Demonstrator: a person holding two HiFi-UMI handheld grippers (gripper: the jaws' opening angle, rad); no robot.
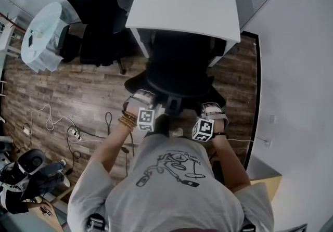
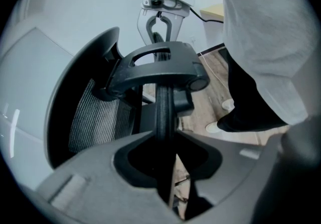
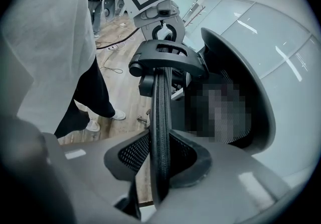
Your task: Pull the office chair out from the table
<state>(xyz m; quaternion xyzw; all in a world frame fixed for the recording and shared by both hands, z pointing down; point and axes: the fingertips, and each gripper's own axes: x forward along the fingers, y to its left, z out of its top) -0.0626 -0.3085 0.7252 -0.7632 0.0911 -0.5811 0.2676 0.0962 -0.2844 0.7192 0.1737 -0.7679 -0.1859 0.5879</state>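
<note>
The left gripper [image 2: 163, 140] clamps the backrest rim of the office chair [image 1: 179, 72] at frame centre, jaws partly apart. The right gripper [image 3: 160, 150] clamps it likewise.

Office chair [image 1: 177, 75] partly hidden beneath table [image 1: 187, 4]

**Head view.** Camera above the person [image 1: 171, 184], facing steeply down. It takes in the white surface [image 1: 208, 12], the office chair [image 1: 179, 69] and the wooden floor [image 1: 67, 90] from moderate range.

**Left gripper view.** Camera on the left claw [image 1: 141, 97], very near the chair's back rim. It looks along the rim towards the right claw [image 1: 213, 108].

**Right gripper view.** The mirror arrangement, facing the left claw.

**Shared field.** All three views show the chair back, the floor and the person. Each gripper view also shows the opposite claw.
</note>
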